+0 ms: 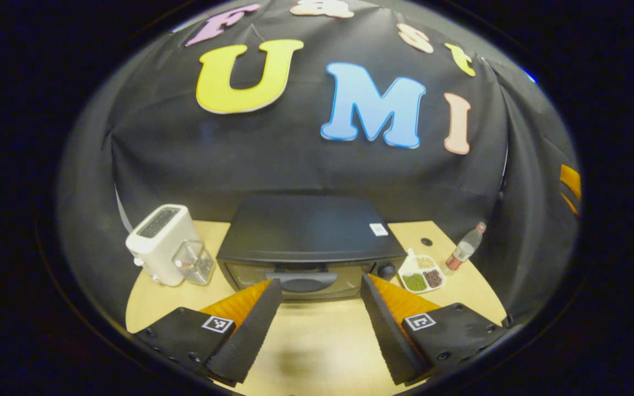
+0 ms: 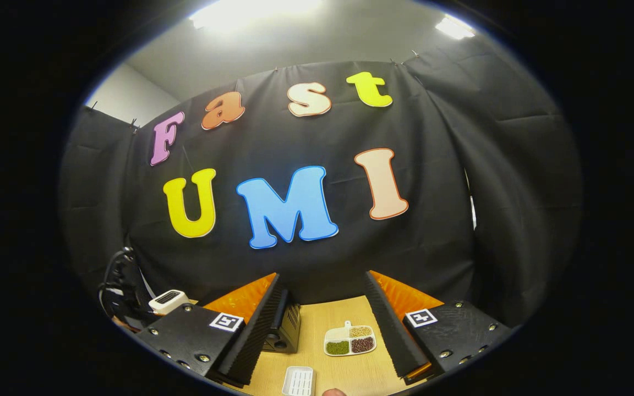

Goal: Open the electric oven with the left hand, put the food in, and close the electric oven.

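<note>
Nothing of the task looks done yet. The oven (image 1: pixel 306 247) sits at the middle of the table (image 1: pixel 317 341), against the back cloth, with its door shut and the handle (image 1: pixel 301 280) untouched. The left hand-held gripper (image 1: pixel 320 308) hangs in front of that handle, jaws spread wide and empty, lined up with the door but not touching it. The right hand-held gripper (image 2: pixel 322 324) is likewise wide open with nothing in it, hovering above the divided dish (image 2: pixel 349 340) of green, brown and pale food, which lies on the table just to the oven's right.

So opening, loading and closing all remain, by my reckoning.

Around it: a white toaster (image 1: pixel 160 242) with a clear container (image 1: pixel 193 263) beside it stands left of the oven, a bottle (image 1: pixel 464 248) stands right of the dish, and a small white tray (image 2: pixel 299 381) lies nearer the front edge. The path to the handle seems free; the bottle stands close to the dish.
</note>
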